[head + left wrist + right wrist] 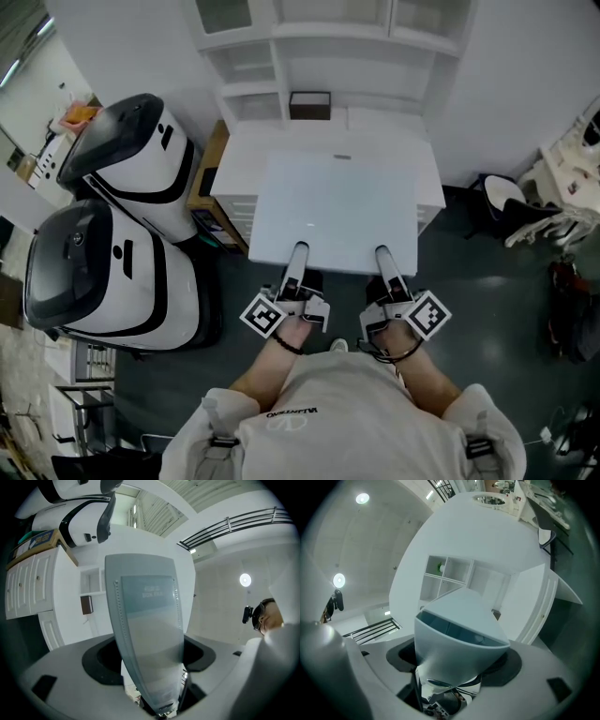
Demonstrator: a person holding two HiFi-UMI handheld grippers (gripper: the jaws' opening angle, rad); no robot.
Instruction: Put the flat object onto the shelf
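The left gripper (299, 251) and right gripper (383, 253) each clamp the pale-blue flat plastic panel (337, 206), not yet on the white shelf unit (328, 36).

White shelf (328, 37) of open cubbies, a small dark box (309, 104) standing in one low compartment, white surface (427, 167) just below.

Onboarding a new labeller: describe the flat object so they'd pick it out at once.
Find the white shelf unit at top centre of the head view; just below it, before the person, spreads the flat panel. The left gripper and right gripper clamp its near edge. It is the only thin, pale blue-tinted sheet, unlike the bulky black-and-white machines to its left.
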